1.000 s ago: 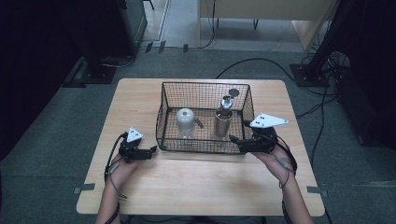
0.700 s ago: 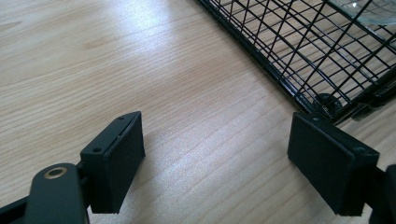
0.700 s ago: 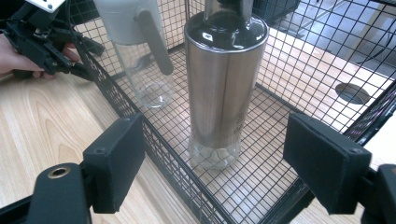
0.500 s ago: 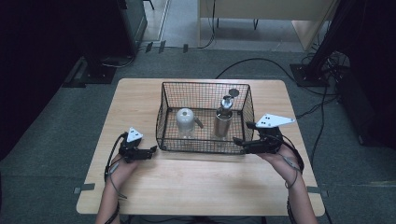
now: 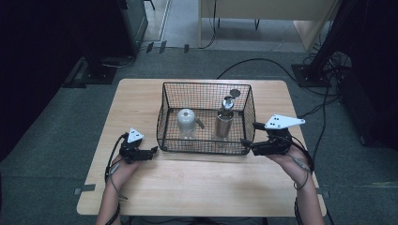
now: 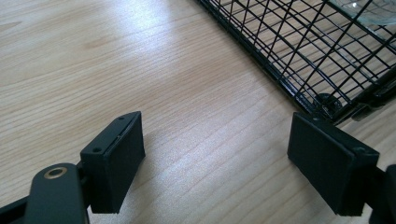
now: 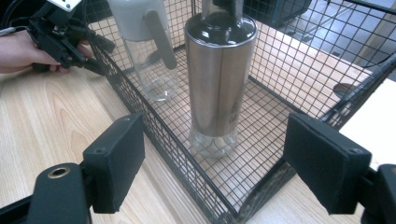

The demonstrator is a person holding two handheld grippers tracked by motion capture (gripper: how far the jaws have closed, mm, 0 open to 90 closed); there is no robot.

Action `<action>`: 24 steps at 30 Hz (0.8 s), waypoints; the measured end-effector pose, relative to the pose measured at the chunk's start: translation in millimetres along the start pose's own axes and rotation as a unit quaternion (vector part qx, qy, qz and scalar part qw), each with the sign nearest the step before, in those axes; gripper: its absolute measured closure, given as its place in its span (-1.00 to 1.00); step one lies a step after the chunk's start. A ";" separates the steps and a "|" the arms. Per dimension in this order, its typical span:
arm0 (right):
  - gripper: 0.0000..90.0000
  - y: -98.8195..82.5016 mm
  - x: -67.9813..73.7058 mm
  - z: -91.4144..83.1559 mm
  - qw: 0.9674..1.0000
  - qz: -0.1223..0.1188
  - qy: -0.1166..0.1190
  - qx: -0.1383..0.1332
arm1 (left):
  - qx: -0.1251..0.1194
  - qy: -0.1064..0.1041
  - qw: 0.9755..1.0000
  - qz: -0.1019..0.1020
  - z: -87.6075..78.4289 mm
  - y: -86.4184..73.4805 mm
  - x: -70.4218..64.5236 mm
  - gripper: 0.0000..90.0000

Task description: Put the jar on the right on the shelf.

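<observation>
A black wire basket (image 5: 206,140) stands at the table's centre. Inside it stand a clear bottle with a pale cap (image 5: 186,123) on the left and a stainless steel bottle (image 5: 224,121) on the right. My right gripper (image 5: 248,136) is open at the basket's front right corner. In the right gripper view the pads (image 7: 114,168) straddle that corner of the basket (image 7: 187,163) without pressing on it, with the steel bottle (image 7: 219,79) just beyond. My left gripper (image 5: 153,152) is open and empty by the front left corner. Its pads (image 6: 116,163) hang over bare wood beside the basket (image 6: 327,100).
The wooden table (image 5: 197,187) has free room in front of the basket and on both sides. A small dark round disc (image 5: 234,93) lies behind the basket. Cables and dark equipment stand on the floor beyond the table.
The right gripper has shifted slightly to the right along the basket's corner. The left gripper, basket and bottles stand as before.
</observation>
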State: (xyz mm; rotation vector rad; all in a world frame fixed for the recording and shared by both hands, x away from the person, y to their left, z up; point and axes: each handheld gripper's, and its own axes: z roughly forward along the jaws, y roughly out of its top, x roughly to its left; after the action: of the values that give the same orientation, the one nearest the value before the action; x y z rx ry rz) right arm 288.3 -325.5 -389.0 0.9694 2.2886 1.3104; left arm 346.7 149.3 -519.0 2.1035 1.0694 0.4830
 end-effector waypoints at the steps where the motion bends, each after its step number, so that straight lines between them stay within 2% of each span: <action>1: -0.55 -0.3 -0.5 -0.8 1.000 0.001 -0.001 0.001 | 0.000 0.000 1.000 0.000 0.0 0.0 0.0 -0.58; 7: -0.55 -3.8 -8.1 -7.5 1.000 0.008 -0.003 -0.003 | 0.000 0.000 1.000 0.000 0.0 0.0 0.0 -0.58; 12: -0.56 -10.1 -18.3 -9.1 1.000 0.022 0.011 -0.008 | 0.000 0.000 1.000 0.000 0.0 0.0 0.0 -0.58; 18: -0.57 -17.3 -24.8 -6.7 1.000 0.013 0.020 0.001 | 0.000 0.000 1.000 0.000 0.0 0.0 0.0 -0.58; 24: -0.58 -24.3 -29.7 2.2 0.999 0.020 0.022 0.014 | 0.000 0.000 1.000 0.001 0.2 0.2 0.2 -0.58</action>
State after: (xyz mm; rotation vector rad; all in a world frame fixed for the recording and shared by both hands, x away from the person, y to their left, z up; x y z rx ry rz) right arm 301.2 -353.2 -412.3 1.0110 2.3385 1.3323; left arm 347.0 149.3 -519.0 2.1041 1.0677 0.4826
